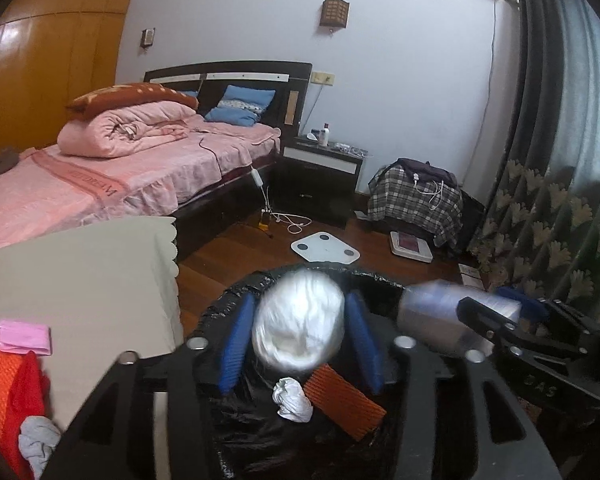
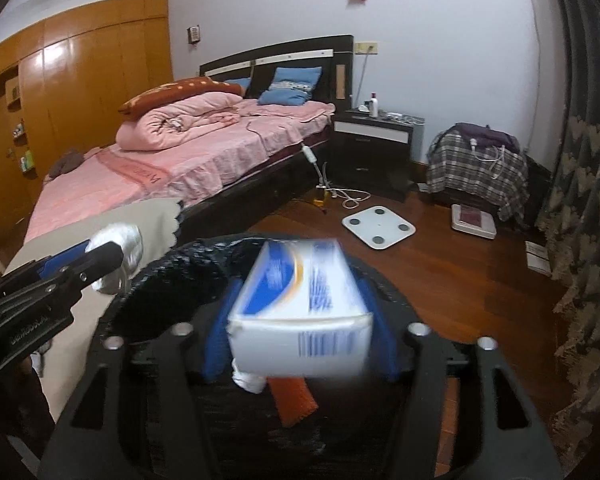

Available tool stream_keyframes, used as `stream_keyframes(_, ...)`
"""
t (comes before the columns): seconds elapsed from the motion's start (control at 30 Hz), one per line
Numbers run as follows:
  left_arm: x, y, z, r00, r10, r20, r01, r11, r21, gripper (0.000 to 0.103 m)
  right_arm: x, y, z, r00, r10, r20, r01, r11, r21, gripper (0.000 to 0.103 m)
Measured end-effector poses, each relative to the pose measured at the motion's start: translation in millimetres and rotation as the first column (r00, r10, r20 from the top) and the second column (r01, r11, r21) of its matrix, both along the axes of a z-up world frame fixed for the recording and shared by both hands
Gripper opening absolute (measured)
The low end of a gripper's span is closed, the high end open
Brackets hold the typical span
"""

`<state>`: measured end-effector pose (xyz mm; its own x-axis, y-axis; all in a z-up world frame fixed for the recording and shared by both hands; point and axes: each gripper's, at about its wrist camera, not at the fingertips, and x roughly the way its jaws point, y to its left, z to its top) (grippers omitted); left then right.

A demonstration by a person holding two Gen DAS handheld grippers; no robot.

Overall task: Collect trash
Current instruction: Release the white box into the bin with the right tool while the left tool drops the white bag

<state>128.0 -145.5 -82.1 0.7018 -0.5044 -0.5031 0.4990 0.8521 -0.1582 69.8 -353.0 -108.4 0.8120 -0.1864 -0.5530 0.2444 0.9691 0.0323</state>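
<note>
Left gripper: blue pads pressed against a white crumpled wad, blurred, which is held directly above the open bin. Right gripper: blue fingers clamped on a white-and-blue cardboard box, barcode end toward the camera, also blurred, also above the bin mouth. Bin is lined with a black plastic bag; inside lie a small crumpled white tissue and an orange ribbed strip, touching each other. Just left of the bin, a table with a beige scalloped cloth; on its near-left corner sit orange-red mesh netting, a pink pouch and a grey rag. Beyond the bin, on the wood floor: a white bathroom scale, a second smaller scale to its right, and tangled white charger cables by the bed foot. Farther back: bed with pink bedding, folded quilt, blue pillows; dark nightstand carrying a white bottle; a plaid-covered heap; patterned curtain at right.
</note>
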Motion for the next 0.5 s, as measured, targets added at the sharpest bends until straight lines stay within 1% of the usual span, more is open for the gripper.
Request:
stream_keyframes(0.03, 0.2, 1.6, -0.5, 1.0, 0.003, 0.002, -0.003, 1.0, 0.001, 0.061, -1.5, -0.5, 0.6, 1.0, -0.006, 0.005, 0.006, 1.0, -0.002, 0.081)
stream_keyframes(0.07, -0.2, 4.2, -0.3, 1.0, 0.008, 0.005, -0.008, 1.0, 0.002, 0.062, -1.8, -0.1, 1.5, 1.0, -0.008, 0.01, 0.008, 1.0, -0.003, 0.085)
stream_keyframes(0.13, -2.5, 14.5, 1.4, 0.999, 0.035, 0.019, -0.036, 0.999, 0.012, 0.069, -2.1, 2.9, 3.0, 1.0, 0.002, 0.017, -0.002, 1.0, -0.004, 0.09)
stream_keyframes(0.17, -3.2, 18.6, 2.1, 0.999, 0.045, 0.025, -0.045, 0.999, 0.015, 0.071, -2.0, 5.3, 3.7, 1.0, 0.008, 0.02, -0.008, 1.0, -0.002, 0.091)
stream_keyframes(0.23, -7.6, 37.3, 6.0, 0.995, 0.087, 0.05, -0.088, 0.996, 0.027, 0.078, 0.0, 13.3, 6.0, 0.999, 0.028, 0.025, -0.029, 1.0, 0.007, 0.094)
stream_keyframes(0.27, -9.1, 44.5, 7.3, 0.993, 0.103, 0.058, -0.105, 0.994, 0.031, 0.079, 0.1, 17.3, 6.6, 0.999, 0.037, 0.025, -0.038, 0.999, 0.011, 0.096)
stream_keyframes(0.33, -14.0, 67.0, 9.9, 0.986, 0.152, 0.07, -0.155, 0.987, 0.04, 0.083, 4.5, 30.3, 7.6, 0.997, 0.071, 0.026, -0.072, 0.997, 0.028, 0.096)
stream_keyframes(0.4, -18.9, 88.2, 10.9, 0.976, 0.201, 0.083, -0.206, 0.977, 0.057, 0.084, 8.9, 46.0, 8.1, 0.994, 0.108, 0.026, -0.108, 0.994, 0.031, 0.096)
stream_keyframes(0.5, -26.8, 122.1, 11.4, 0.956, 0.275, 0.1, -0.284, 0.955, 0.086, 0.085, 18.1, 75.3, 6.8, 0.984, 0.176, 0.017, -0.177, 0.983, 0.044, 0.096)
